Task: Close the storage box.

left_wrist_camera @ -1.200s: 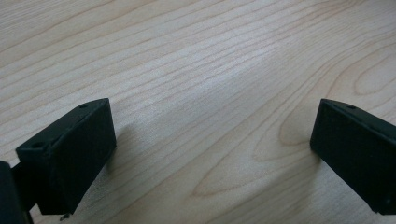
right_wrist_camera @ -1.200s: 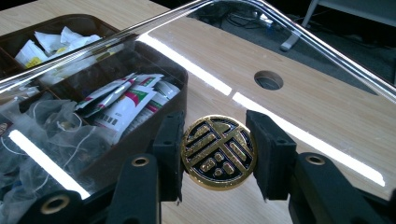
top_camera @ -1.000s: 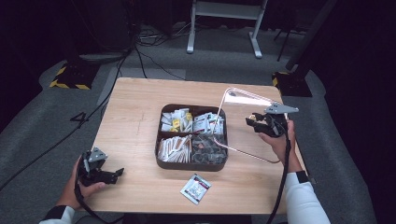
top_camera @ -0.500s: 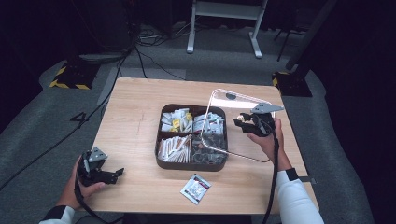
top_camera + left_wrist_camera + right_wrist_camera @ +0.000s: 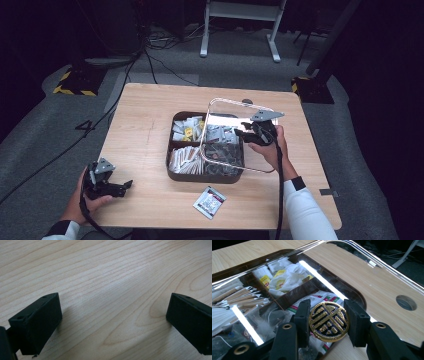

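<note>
We see the right gripper (image 5: 248, 135) at centre right of the high view, its jaws clamped on the gold knob (image 5: 329, 321) of a clear lid (image 5: 235, 112) — the lid hangs tilted above the right half of the brown box (image 5: 175, 172), mid-table. The box's compartments hold sachets (image 5: 283, 275). The left gripper (image 5: 120, 187) sits lower left on the table (image 5: 112, 277), jaws wide with nothing between them — a lone packet (image 5: 209, 202) lies just below the box
</note>
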A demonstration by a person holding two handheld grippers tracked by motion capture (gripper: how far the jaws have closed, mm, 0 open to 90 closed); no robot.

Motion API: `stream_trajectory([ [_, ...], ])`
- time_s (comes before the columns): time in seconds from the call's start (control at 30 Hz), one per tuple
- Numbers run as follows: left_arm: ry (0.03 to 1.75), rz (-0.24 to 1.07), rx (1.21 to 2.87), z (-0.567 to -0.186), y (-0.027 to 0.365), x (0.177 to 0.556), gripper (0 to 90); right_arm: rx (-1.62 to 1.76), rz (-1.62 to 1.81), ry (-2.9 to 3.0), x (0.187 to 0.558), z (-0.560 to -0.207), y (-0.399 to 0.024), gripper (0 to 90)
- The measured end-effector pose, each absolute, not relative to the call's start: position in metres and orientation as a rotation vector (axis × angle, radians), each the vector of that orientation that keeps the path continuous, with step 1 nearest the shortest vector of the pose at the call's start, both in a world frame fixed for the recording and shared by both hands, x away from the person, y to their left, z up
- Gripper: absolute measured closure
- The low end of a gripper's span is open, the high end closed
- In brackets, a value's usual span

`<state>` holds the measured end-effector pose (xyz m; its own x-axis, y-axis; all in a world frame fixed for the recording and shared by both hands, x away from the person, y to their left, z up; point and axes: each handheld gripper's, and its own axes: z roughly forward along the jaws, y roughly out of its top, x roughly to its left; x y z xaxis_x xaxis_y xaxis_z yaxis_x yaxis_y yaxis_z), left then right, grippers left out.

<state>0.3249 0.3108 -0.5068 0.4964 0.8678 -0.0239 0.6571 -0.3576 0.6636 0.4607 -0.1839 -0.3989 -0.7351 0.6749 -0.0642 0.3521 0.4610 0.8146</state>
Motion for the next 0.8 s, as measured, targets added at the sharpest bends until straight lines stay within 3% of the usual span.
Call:
stream_trajectory([
  [0.8,1.247,0.444,2.126,-0.507,0.311,0.325,0.5,0.807,1.164,2.442,0.469,-0.417,-0.124,59.1],
])
